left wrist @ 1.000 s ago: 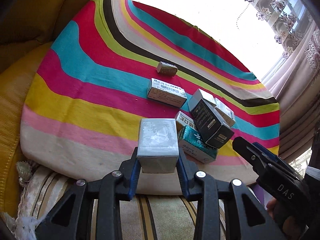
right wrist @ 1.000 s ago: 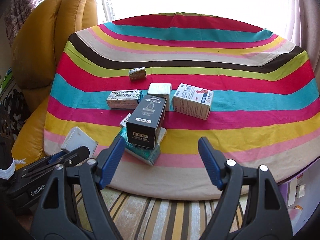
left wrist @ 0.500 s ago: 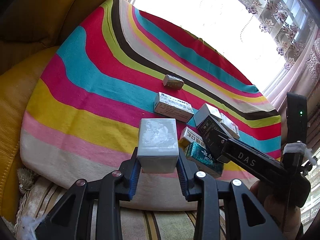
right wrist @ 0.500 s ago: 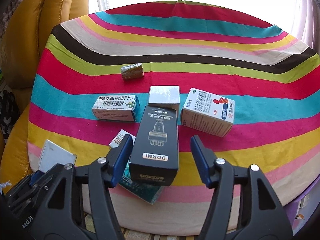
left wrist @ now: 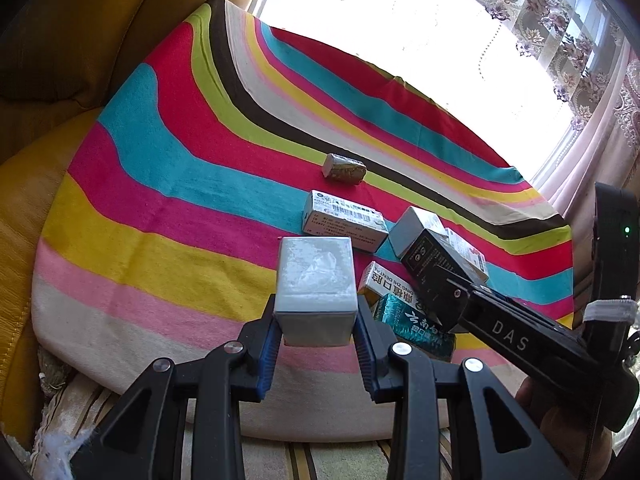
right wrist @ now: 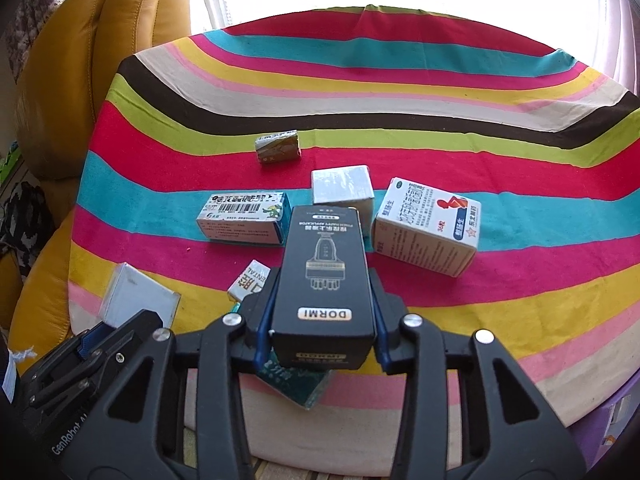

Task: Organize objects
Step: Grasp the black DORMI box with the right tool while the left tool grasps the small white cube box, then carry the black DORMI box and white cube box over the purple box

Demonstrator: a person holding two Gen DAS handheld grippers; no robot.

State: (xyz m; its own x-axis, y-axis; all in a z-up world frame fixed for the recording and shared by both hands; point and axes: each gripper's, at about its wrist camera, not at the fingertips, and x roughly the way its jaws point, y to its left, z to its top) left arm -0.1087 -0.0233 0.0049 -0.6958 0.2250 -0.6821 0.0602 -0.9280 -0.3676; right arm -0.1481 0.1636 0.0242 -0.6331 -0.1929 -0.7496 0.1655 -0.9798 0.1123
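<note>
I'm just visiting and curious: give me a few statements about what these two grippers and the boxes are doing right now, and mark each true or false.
1. The left gripper is shut on a plain grey box. True.
2. The right gripper is open and holds nothing. False: it is shut on the black DORMI box.
3. The DORMI box rests on a teal box. True.
4. The striped cloth is a single colour. False: it has many coloured stripes.
5. The small olive packet lies apart from the other boxes. True.
</note>
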